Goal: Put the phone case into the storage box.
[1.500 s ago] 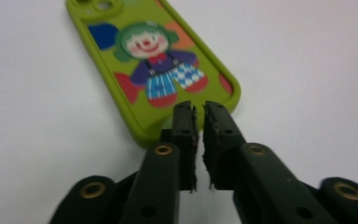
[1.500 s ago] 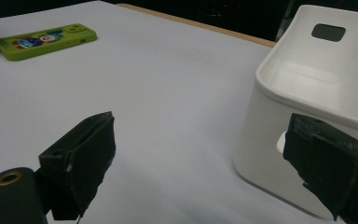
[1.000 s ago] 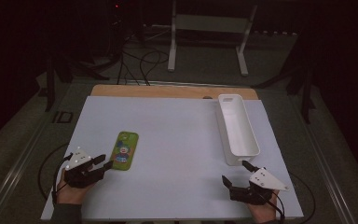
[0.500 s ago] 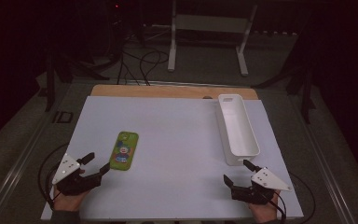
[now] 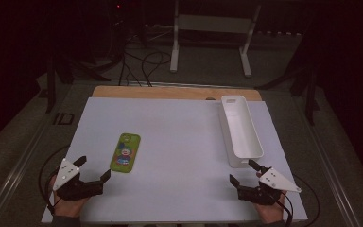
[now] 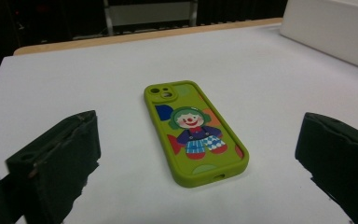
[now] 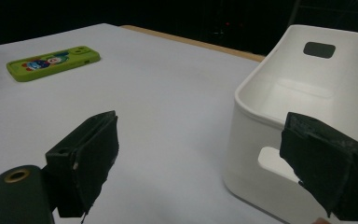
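High view: on the white table (image 5: 179, 142), the left gripper (image 5: 94, 170) sits just short of the green phone (image 5: 125, 152); its jaws have just been opening and nothing is between them. The right gripper (image 5: 244, 173), jaws also spread, waits beside the near end of the white bin (image 5: 255, 150), which looks empty.

Left gripper view: the phone (image 6: 195, 132) lies flat, camera end away, ahead of the wide jaws. This reads as the approach; next, advance and close across its sides.

Right gripper view: the bin (image 7: 265, 112) holds nothing visible; the phone (image 7: 51, 62) lies well apart.
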Motion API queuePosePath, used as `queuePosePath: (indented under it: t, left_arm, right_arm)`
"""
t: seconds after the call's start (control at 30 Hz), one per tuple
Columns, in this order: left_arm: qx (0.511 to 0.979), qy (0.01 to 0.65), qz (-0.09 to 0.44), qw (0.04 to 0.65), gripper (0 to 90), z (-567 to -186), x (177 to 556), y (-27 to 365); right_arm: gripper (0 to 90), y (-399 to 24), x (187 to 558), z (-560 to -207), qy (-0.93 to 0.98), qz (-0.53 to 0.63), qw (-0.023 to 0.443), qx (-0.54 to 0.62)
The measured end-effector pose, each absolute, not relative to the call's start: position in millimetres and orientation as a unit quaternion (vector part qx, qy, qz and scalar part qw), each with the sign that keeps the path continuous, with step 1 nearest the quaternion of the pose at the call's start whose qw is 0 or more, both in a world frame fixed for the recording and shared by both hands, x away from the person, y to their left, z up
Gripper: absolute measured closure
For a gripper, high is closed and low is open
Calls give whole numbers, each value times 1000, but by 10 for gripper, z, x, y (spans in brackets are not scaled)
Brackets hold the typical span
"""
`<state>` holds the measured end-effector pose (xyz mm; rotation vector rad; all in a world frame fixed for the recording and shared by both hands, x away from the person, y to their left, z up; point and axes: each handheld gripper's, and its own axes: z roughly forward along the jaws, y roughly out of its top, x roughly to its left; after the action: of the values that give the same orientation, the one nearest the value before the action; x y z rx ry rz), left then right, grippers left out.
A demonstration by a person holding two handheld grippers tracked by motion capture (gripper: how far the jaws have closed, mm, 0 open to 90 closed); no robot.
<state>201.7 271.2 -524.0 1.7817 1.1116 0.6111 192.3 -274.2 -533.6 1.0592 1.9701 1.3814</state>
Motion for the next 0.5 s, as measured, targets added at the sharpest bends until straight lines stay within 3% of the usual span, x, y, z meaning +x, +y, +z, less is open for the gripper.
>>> queuePosePath:
  t: [0.5]
  left_arm:
    - [737, 440, 242, 453, 0, -5280, 2022, 2574]
  right_arm:
    - [91, -2721, 2047, -5282, 731, 498, 255, 390]
